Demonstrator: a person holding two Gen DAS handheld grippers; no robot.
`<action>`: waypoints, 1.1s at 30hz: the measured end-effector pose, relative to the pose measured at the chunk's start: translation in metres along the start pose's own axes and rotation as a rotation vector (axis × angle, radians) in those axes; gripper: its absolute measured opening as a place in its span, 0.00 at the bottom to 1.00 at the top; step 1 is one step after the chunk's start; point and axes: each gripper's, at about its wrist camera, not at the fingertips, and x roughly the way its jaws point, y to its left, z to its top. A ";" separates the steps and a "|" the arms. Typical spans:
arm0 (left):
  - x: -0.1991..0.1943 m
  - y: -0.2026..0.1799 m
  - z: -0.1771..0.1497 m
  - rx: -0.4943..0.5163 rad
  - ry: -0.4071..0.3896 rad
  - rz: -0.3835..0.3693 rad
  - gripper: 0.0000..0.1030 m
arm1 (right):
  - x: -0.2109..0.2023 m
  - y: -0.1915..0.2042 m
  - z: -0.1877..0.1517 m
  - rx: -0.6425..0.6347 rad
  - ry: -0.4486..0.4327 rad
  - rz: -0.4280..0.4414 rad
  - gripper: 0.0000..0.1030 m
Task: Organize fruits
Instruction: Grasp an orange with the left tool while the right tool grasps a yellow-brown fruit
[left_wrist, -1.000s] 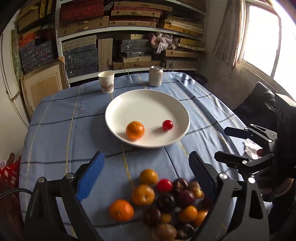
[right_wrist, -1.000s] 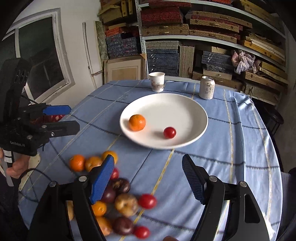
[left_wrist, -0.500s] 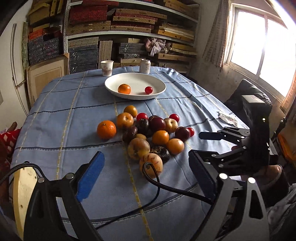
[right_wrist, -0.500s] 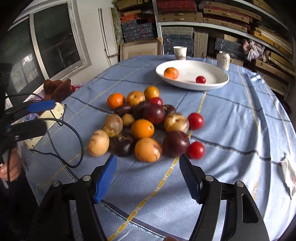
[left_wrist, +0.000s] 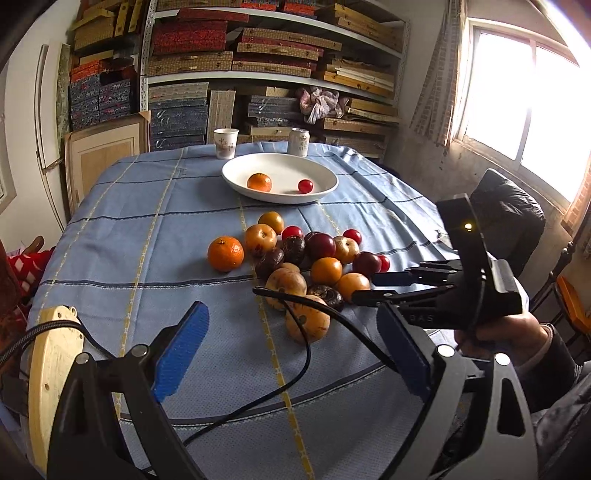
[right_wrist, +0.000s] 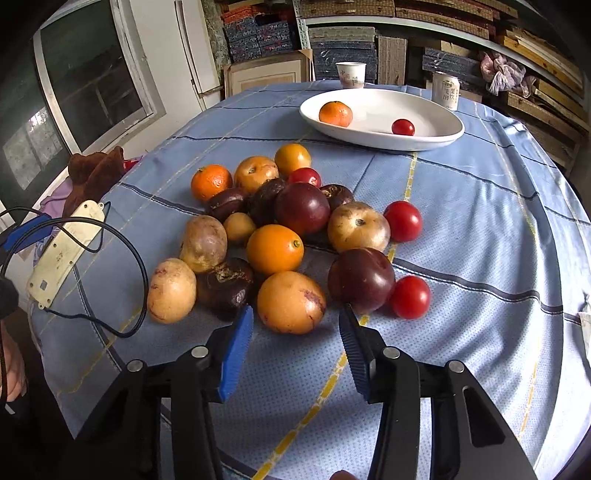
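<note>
A pile of mixed fruit lies on the blue tablecloth: oranges, dark plums, yellow-brown fruits and red cherry tomatoes. It also shows in the left wrist view. A white plate farther back holds a mandarin and a cherry tomato. My right gripper is open and empty, its tips just short of an orange-yellow fruit at the pile's near edge. My left gripper is open and empty, back from the pile near the table's edge. The right gripper shows in the left wrist view, beside the pile.
A paper cup and a drinks can stand behind the plate. A black cable trails over the cloth near the pile. A white power strip lies at the table's left edge. Shelves of boxes fill the back wall.
Both grippers pulled back from the plate toward the near table edge. The right gripper then moved in close to the pile's near side and narrowed somewhat. Both stayed empty.
</note>
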 end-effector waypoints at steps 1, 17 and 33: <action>-0.001 -0.001 0.001 0.003 -0.004 0.001 0.87 | 0.002 0.001 0.002 -0.005 0.006 0.002 0.47; 0.063 0.046 0.064 0.002 0.055 0.083 0.71 | -0.040 -0.019 -0.003 0.047 -0.081 -0.025 0.39; 0.166 0.069 0.059 0.008 0.231 0.096 0.48 | -0.062 -0.025 0.001 0.069 -0.126 0.021 0.39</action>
